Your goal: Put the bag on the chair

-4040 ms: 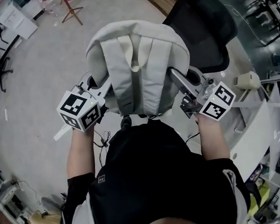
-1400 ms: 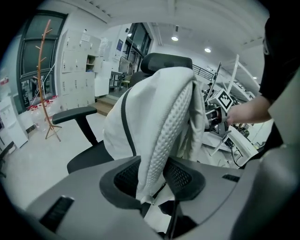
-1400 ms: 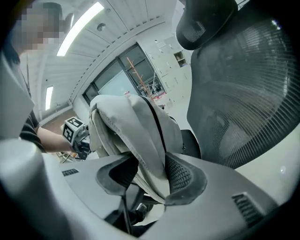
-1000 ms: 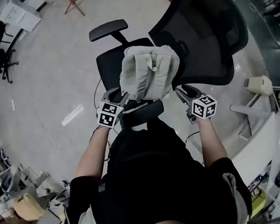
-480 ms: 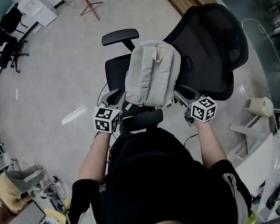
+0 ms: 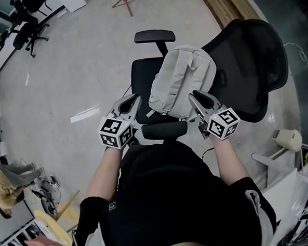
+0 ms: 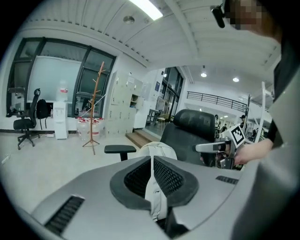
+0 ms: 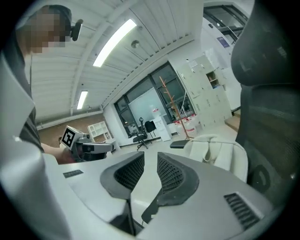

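Head view: the pale grey fabric backpack (image 6: 182, 79) sits on the black mesh office chair (image 6: 253, 51), leaning on its backrest, between the left gripper (image 6: 133, 100) and the right gripper (image 6: 195, 96).

Left gripper view: the fingers (image 7: 171, 178) are closing, almost together, with backpack fabric visible through the slit.

Right gripper view: the fingers (image 8: 171, 176) are closing, apart, with nothing between them.

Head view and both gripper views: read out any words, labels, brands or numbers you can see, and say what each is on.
No text is readable in any view.
Left marker cube and right marker cube: black-and-white square patterns, no letters.
Shirt patch: too small to read.
Backpack: no label visible.
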